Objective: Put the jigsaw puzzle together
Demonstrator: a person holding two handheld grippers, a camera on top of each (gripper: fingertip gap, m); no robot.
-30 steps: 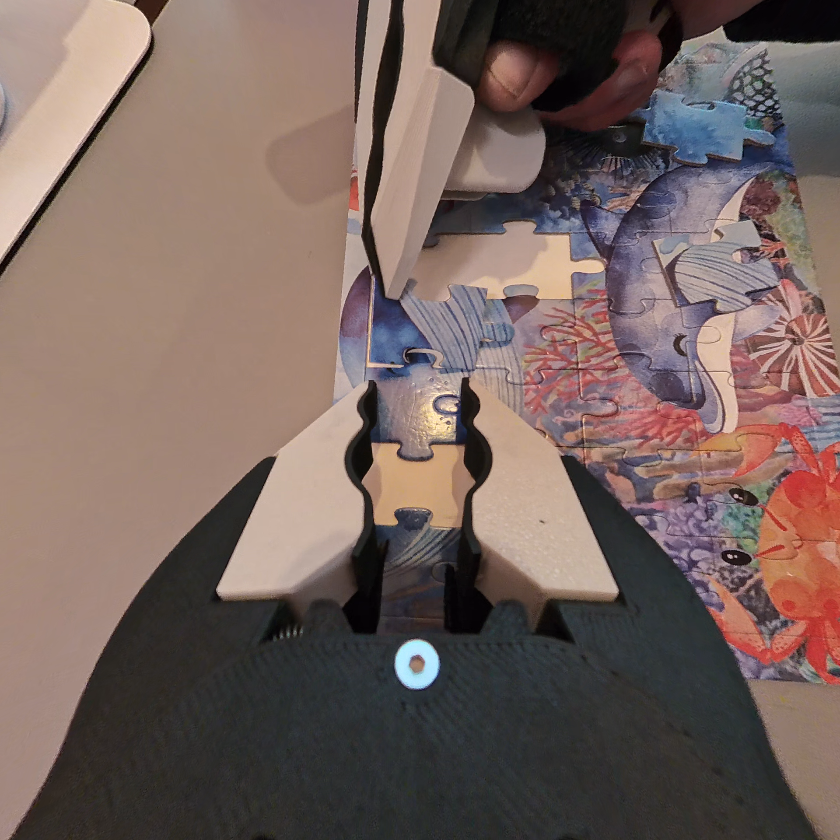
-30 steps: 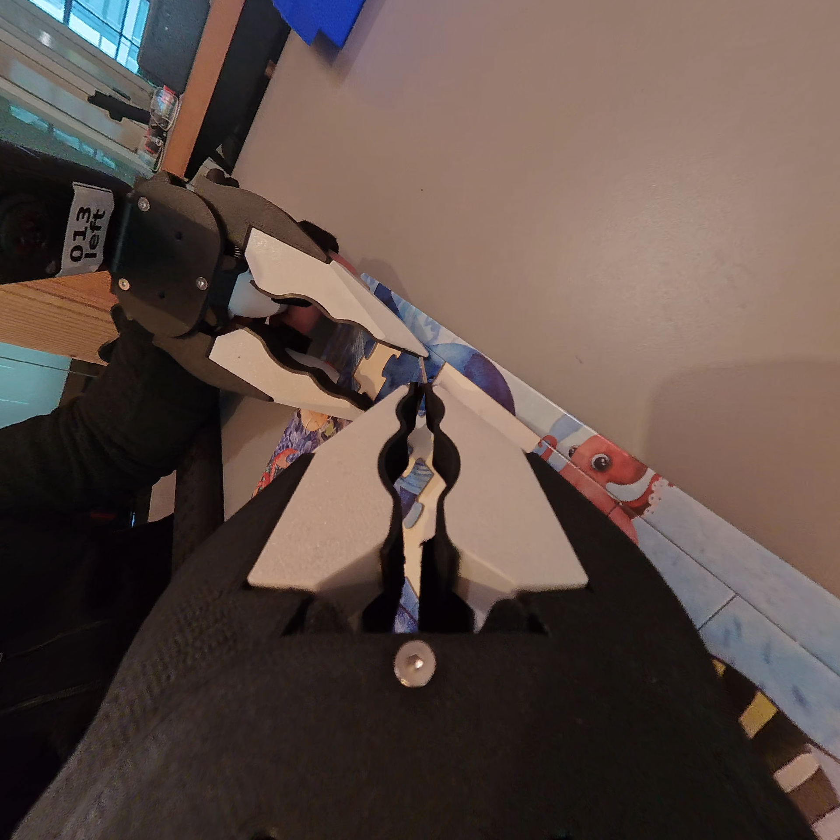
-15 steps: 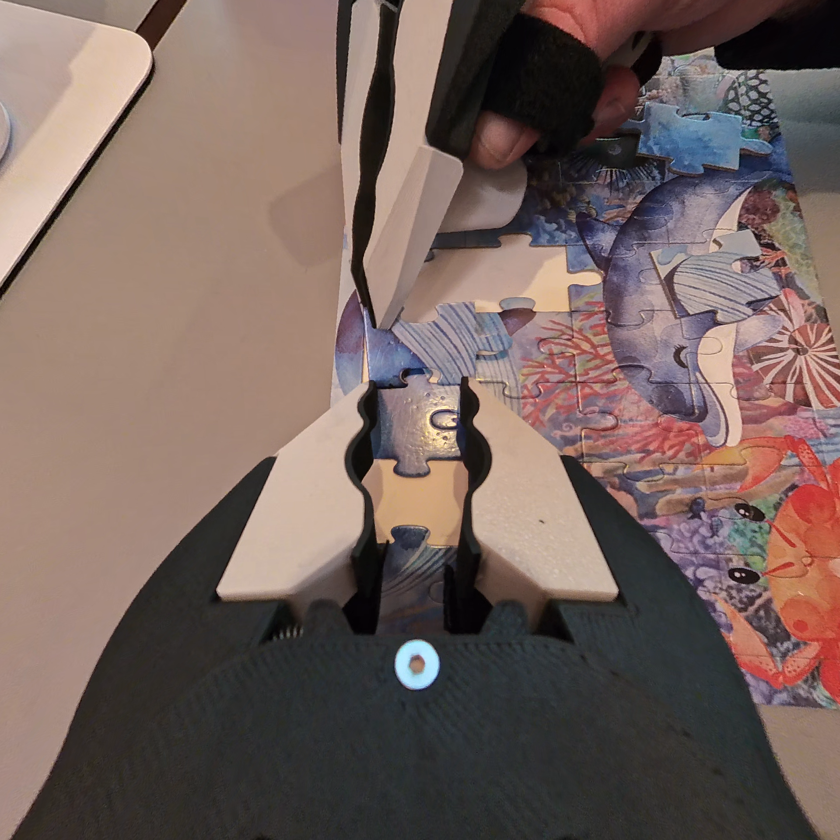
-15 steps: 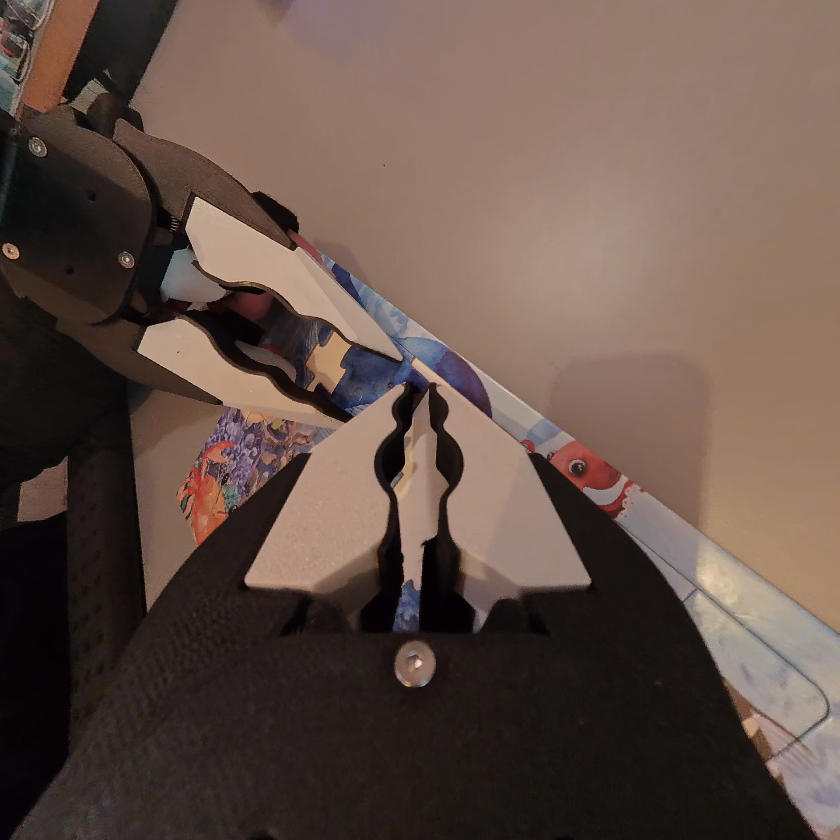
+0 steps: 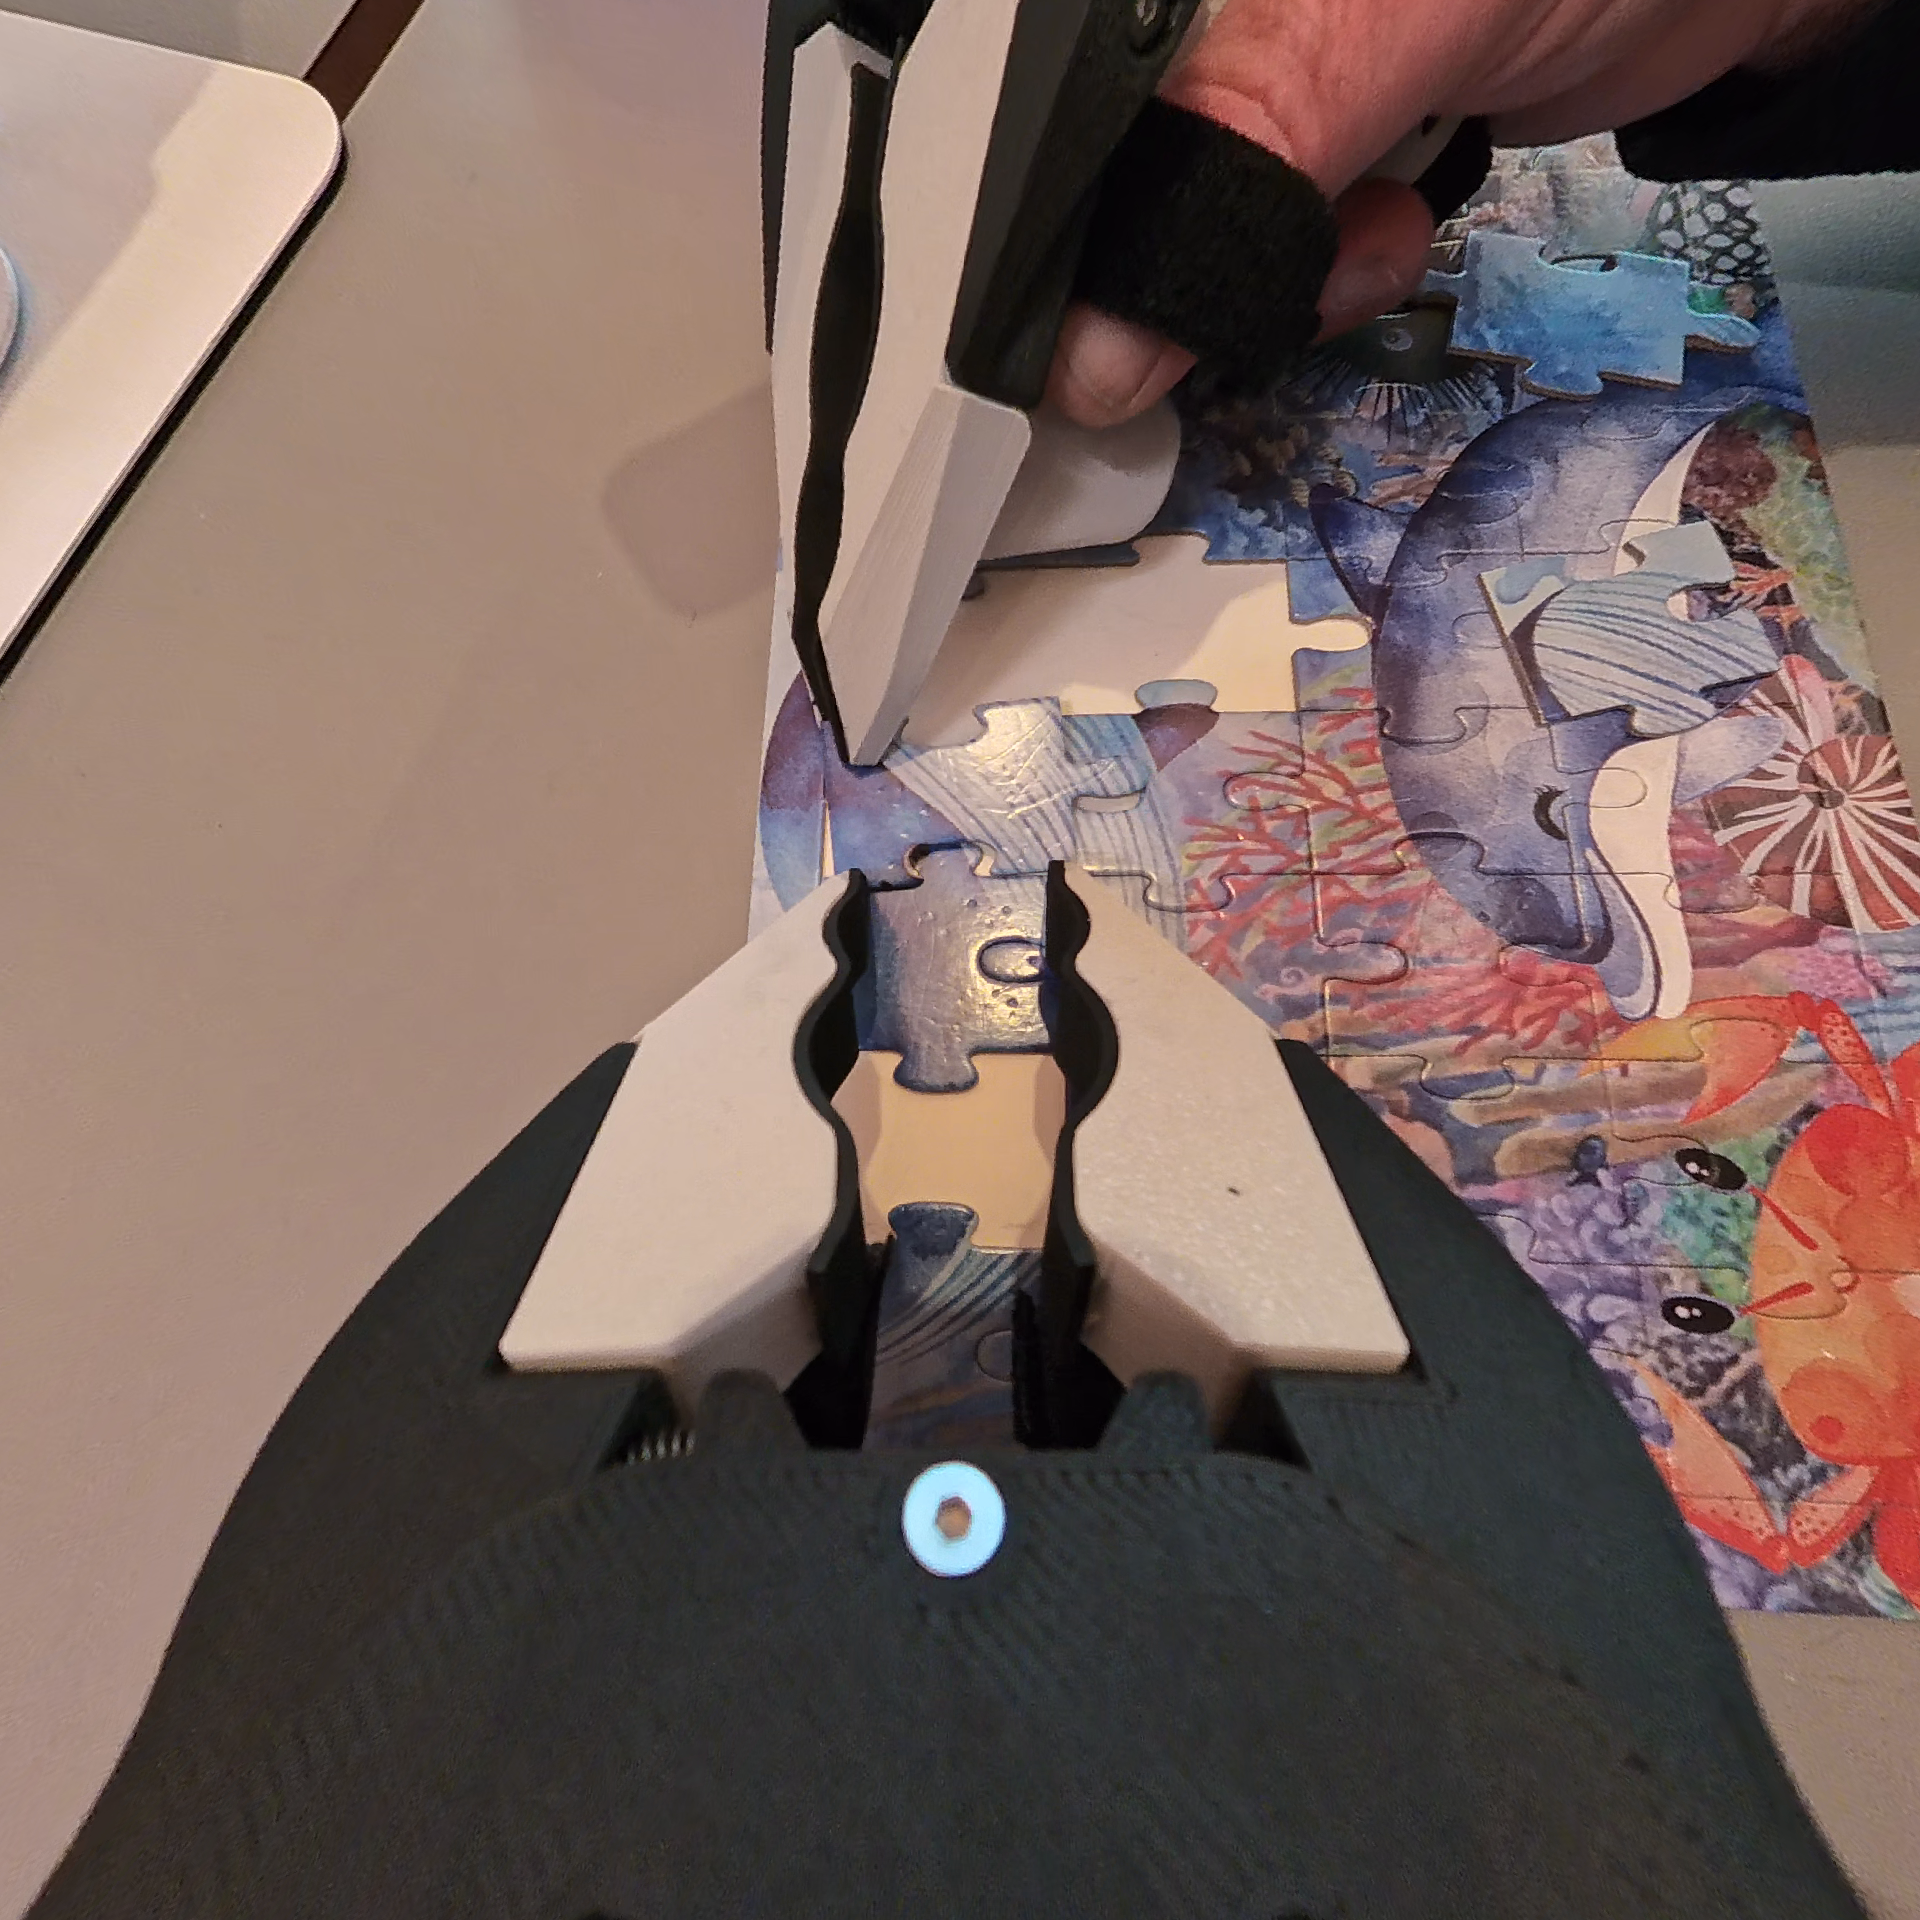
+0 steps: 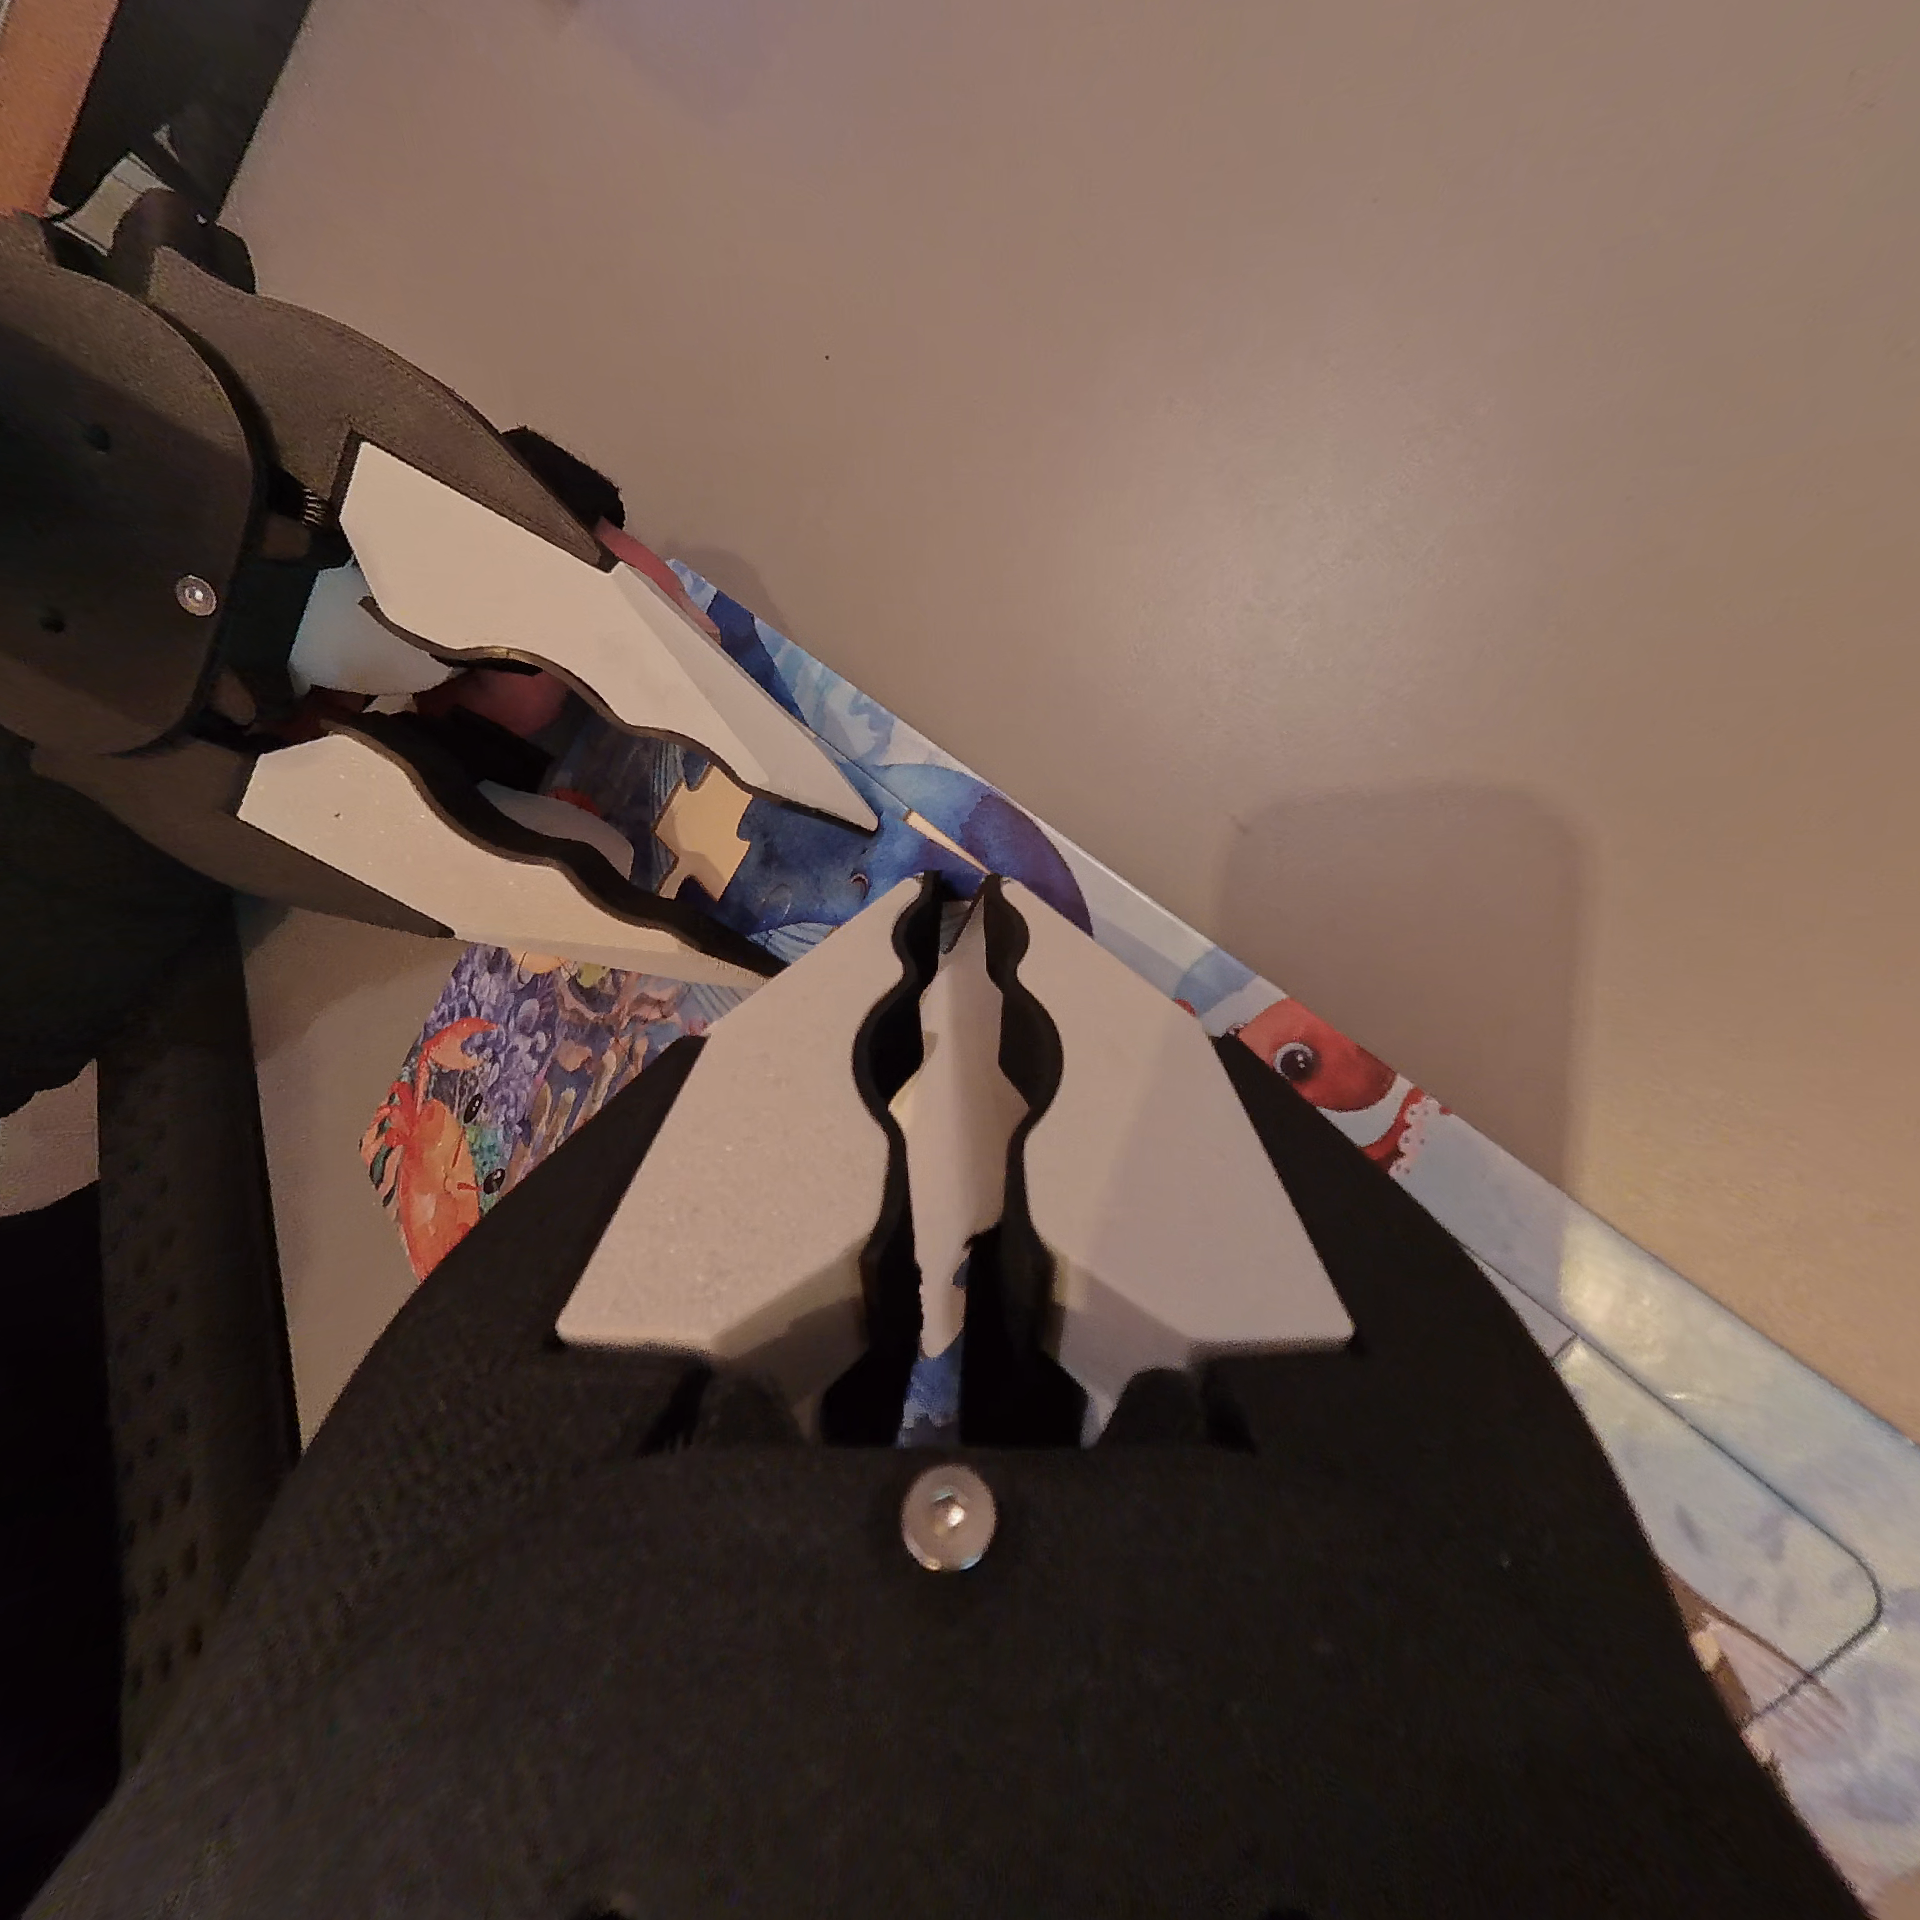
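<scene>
While loose pieces (image 5: 1522,338) litter the puzzle (image 5: 1455,1039), right gripper (image 5: 847,743) crowds left gripper (image 5: 951,888).

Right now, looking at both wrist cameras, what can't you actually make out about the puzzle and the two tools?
- Left wrist view: the left tool straddles a blue piece; actual contact can't be told, and its black body hides the puzzle beneath.
- Left wrist view: the right tool and a hand cover the puzzle's far corner.
- Right wrist view: the right tool's own tips hide what they touch.
- Both views: puzzle edges are cut off.
</scene>
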